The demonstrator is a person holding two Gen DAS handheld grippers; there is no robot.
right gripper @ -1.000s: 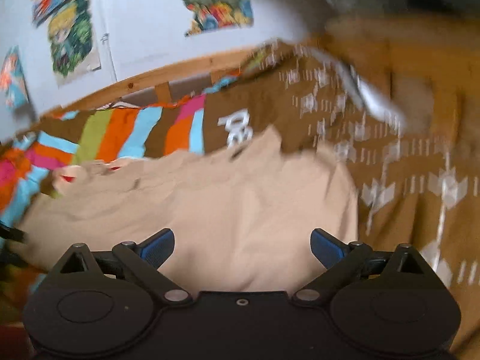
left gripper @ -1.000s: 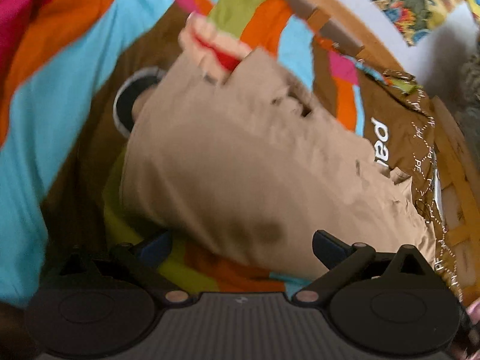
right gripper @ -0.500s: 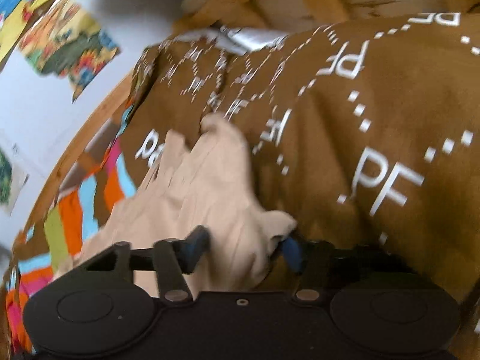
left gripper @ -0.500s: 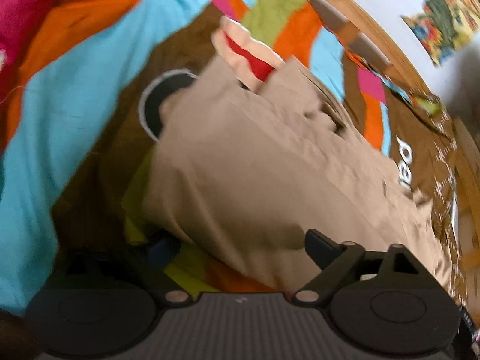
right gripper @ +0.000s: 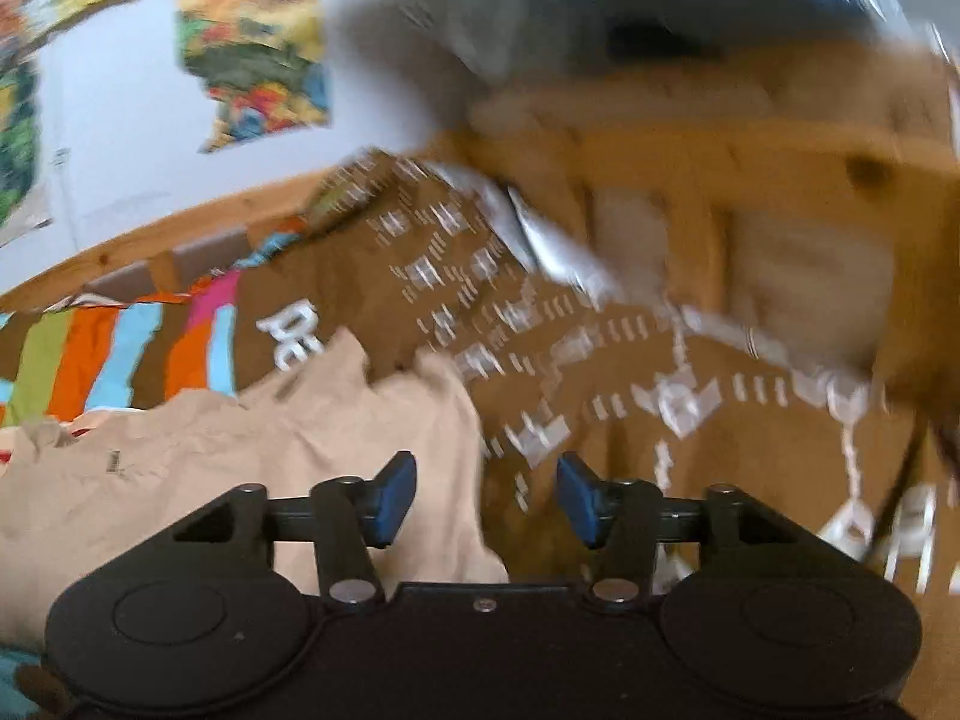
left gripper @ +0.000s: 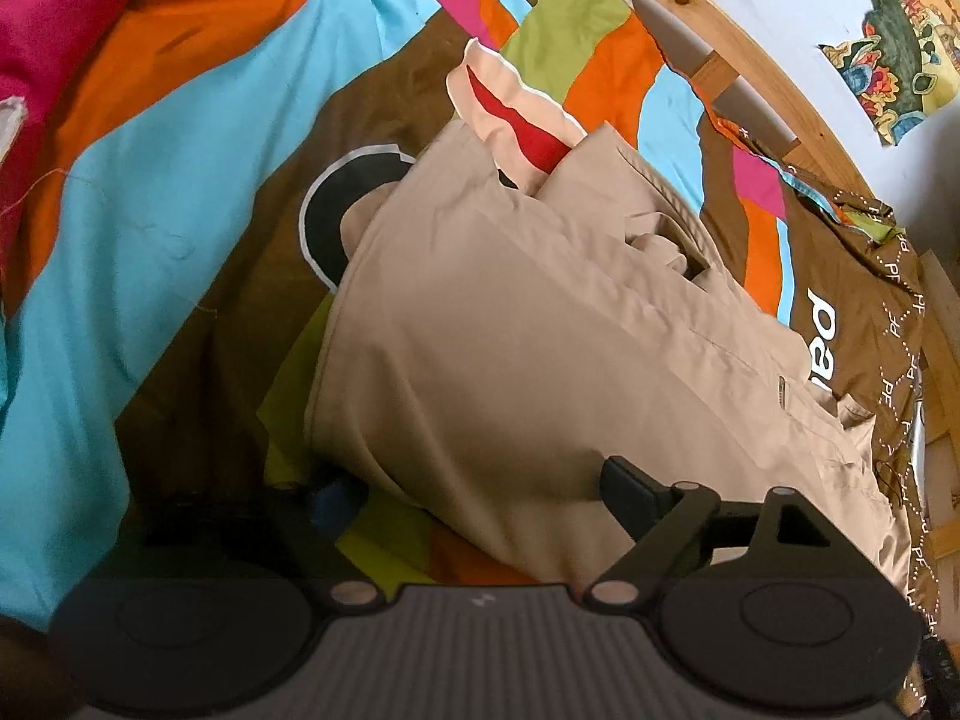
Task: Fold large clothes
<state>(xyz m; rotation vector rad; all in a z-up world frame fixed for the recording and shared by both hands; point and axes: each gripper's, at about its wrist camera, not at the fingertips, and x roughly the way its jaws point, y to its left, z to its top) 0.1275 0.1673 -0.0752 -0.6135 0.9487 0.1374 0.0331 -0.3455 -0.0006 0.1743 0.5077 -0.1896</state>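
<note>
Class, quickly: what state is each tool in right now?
Left tool: open, straddling the beige garment's edge, not clamped.
Right tool: open, holding nothing; the garment lies beside it.

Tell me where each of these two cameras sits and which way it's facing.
Left wrist: sits on the left gripper, looking down along the tan garment on the striped bedcover; only its own fingers show.
Right wrist: sits on the right gripper, facing the bed frame and wall posters; its open fingers show, blurred view.
Shared: the tan garment, bedcover and wooden frame.
</note>
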